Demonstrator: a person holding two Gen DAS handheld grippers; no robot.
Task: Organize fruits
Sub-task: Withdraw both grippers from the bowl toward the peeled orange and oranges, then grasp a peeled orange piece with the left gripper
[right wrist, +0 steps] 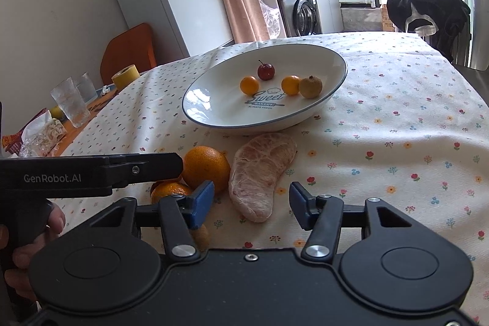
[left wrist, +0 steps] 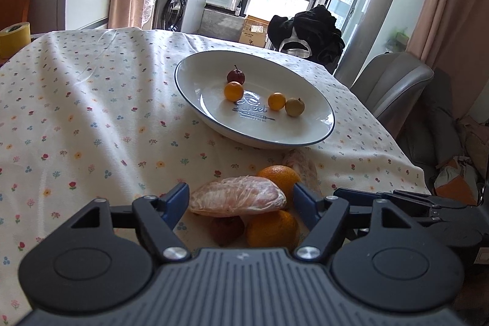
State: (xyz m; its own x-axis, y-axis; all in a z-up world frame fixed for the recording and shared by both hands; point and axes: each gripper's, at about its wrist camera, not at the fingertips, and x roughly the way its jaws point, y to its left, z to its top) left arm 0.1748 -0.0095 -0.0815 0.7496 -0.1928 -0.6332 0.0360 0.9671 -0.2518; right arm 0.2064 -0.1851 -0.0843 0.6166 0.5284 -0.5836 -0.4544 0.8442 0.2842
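Observation:
My left gripper point(left wrist: 240, 195) is open above a small pile of fruit. A peeled pomelo segment point(left wrist: 232, 199) lies between its jaws, resting on two oranges point(left wrist: 273, 229) and a dark red fruit point(left wrist: 226, 229). My right gripper point(right wrist: 250, 199) is open around the near end of a second pomelo segment point(right wrist: 259, 179), which lies flat on the flowered cloth with a gap at each pad. Beyond it stands a white plate point(right wrist: 214, 109) holding a small red fruit point(right wrist: 265, 71), two small orange fruits point(right wrist: 249, 85) and a brownish one point(right wrist: 310, 86).
At the table's left end stand two glasses point(right wrist: 70, 103), a yellow tape roll point(right wrist: 126, 76) and a tissue pack point(right wrist: 39, 133). A chair draped in black clothing point(right wrist: 428, 8) is at the far side. A grey chair point(left wrist: 394, 81) sits past the right edge.

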